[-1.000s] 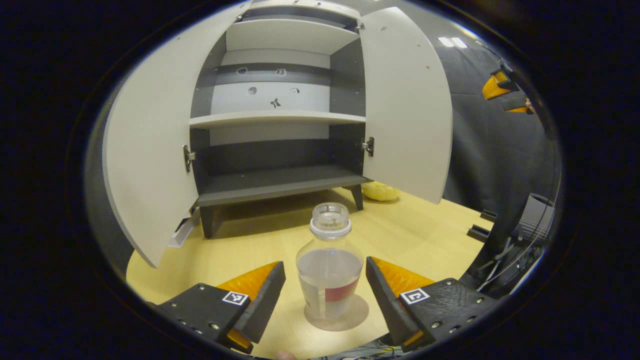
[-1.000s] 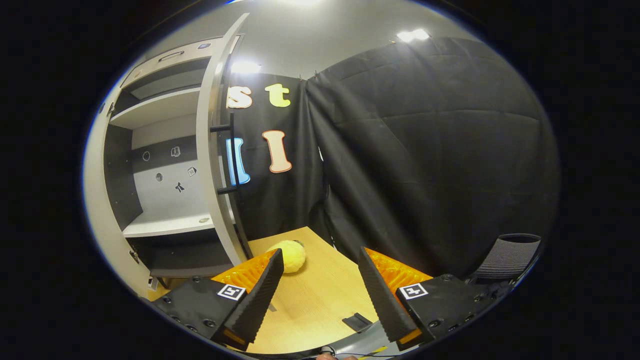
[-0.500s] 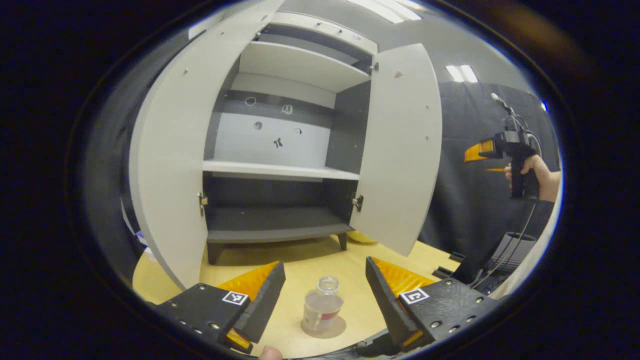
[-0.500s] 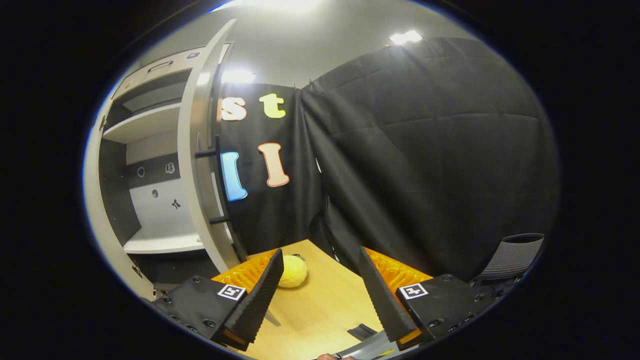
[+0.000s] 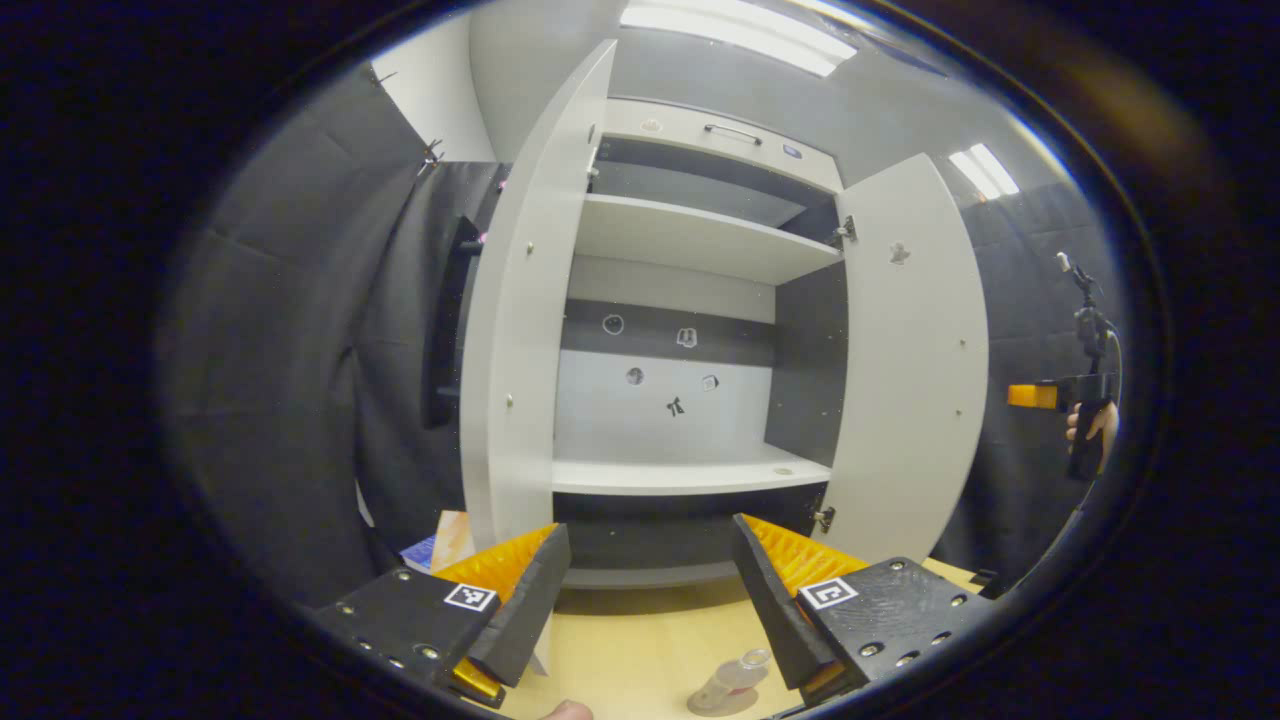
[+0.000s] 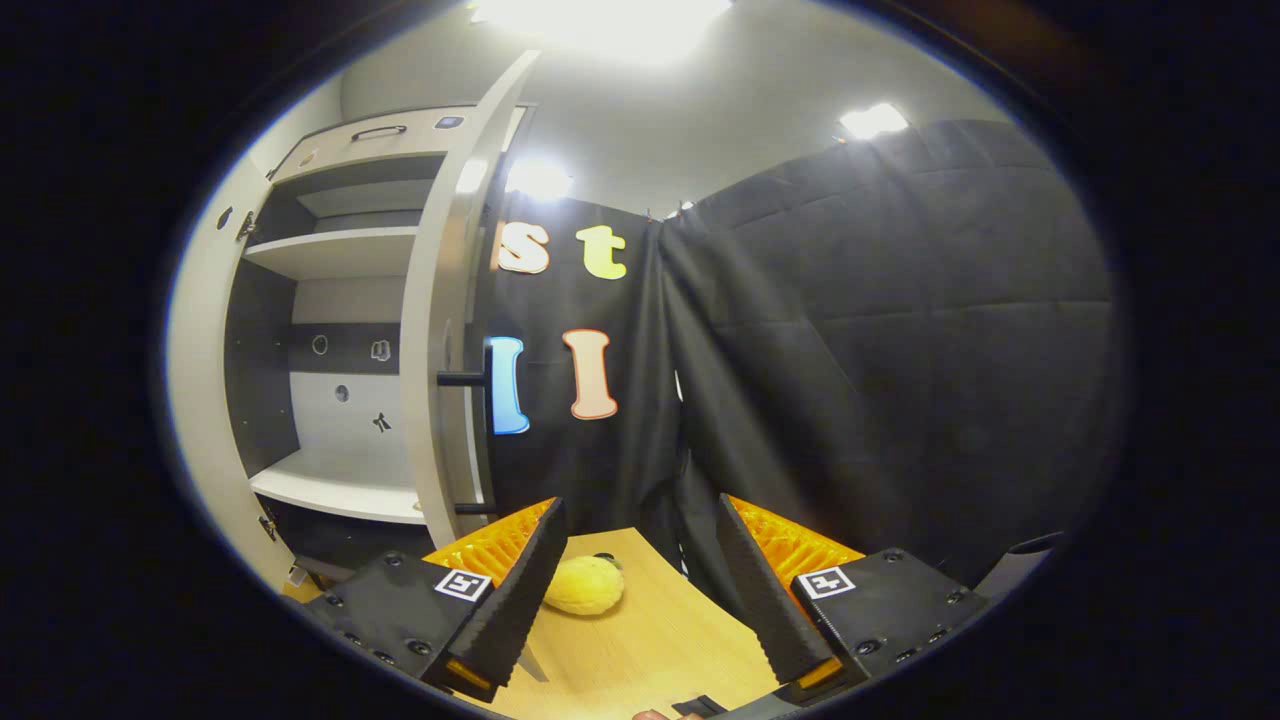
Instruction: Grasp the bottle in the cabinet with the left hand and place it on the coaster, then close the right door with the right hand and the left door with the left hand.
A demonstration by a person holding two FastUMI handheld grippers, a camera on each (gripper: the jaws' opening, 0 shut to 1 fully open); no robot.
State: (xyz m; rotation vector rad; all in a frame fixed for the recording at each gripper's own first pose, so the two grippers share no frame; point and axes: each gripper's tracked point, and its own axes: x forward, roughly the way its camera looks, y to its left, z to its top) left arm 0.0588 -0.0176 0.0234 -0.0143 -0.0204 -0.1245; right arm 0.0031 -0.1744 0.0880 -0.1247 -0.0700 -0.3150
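Below the left gripper (image 5: 650, 590), its fingers spread and empty, the bottle (image 5: 733, 677) stands on the coaster (image 5: 722, 702).
Ahead, both cabinet doors hang open; the right gripper (image 6: 633, 585), likewise spread, faces the right door (image 6: 445, 330) edge.

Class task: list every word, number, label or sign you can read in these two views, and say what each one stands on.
No words or numbers can be read.
Square tags on the left gripper and right gripper: black-and-white patterns, not text.
Small marks on the cabinet back panel: too small to read.
Bottle: too small and blurred to read anything.
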